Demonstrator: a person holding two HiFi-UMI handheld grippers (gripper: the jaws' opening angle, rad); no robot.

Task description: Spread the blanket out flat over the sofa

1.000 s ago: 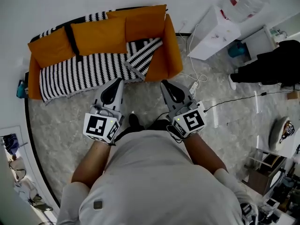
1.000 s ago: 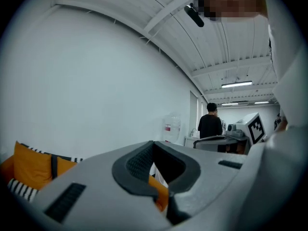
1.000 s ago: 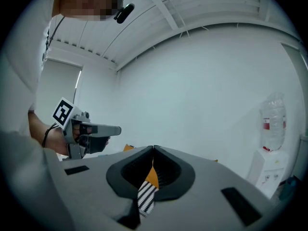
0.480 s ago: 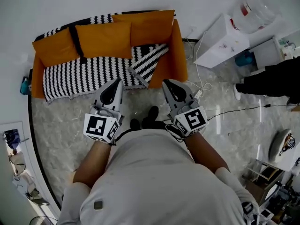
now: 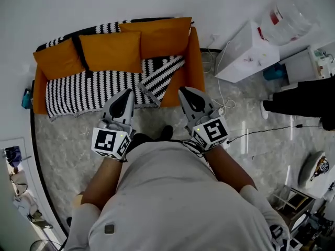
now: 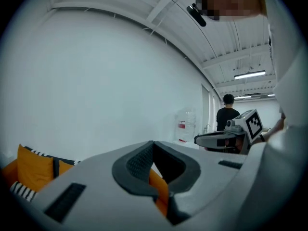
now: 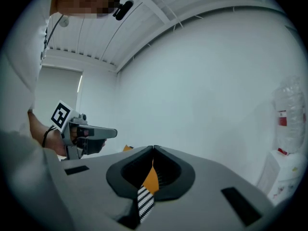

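While the person faces it, an orange sofa [image 5: 196,61] sits at eleven o'clock, a striped blanket [image 5: 94,88] across its seat, one corner folded back toward three o'clock. Below, left gripper [image 5: 124,94] and right gripper [image 5: 184,92] hang apart, jaws closed, empty.

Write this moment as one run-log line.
left gripper: shut, empty | right gripper: shut, empty | blanket: on sofa seat, one corner folded back

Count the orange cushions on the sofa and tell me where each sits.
3, all leaning along the sofa back: left cushion, middle cushion, right cushion. More could lie hidden under the striped blanket.
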